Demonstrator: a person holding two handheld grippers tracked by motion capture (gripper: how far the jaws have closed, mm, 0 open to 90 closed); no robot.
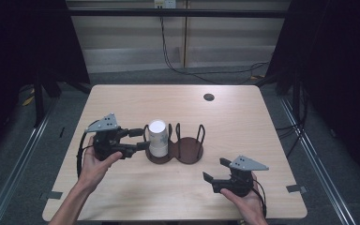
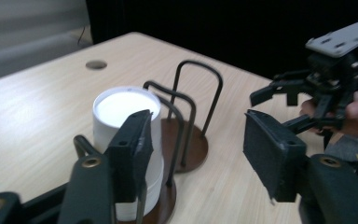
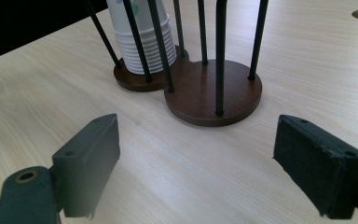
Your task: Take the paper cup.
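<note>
Wooden table (image 1: 243, 117), white stacked cups (image 1: 158, 138) in rack (image 1: 190, 150); left gripper (image 1: 144, 139), right gripper (image 1: 214, 169) jaws apart

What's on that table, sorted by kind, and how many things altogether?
Hand-held tongs: 2, the left tongs and the right tongs
Stack of white paper cups: 1
Brown wire cup rack: 1
Total: 4

Grippers: two are showing, a left gripper (image 1: 143, 139) and a right gripper (image 1: 214, 169)
Cup holders: one double wire cup holder (image 1: 187, 150) is standing on the tabletop (image 1: 243, 122)
Holder bays: two
Cup stacks: one stack of white paper cups (image 1: 158, 138) is sitting in the left bay
Tabletop holes: one round hole (image 1: 209, 97)
</note>
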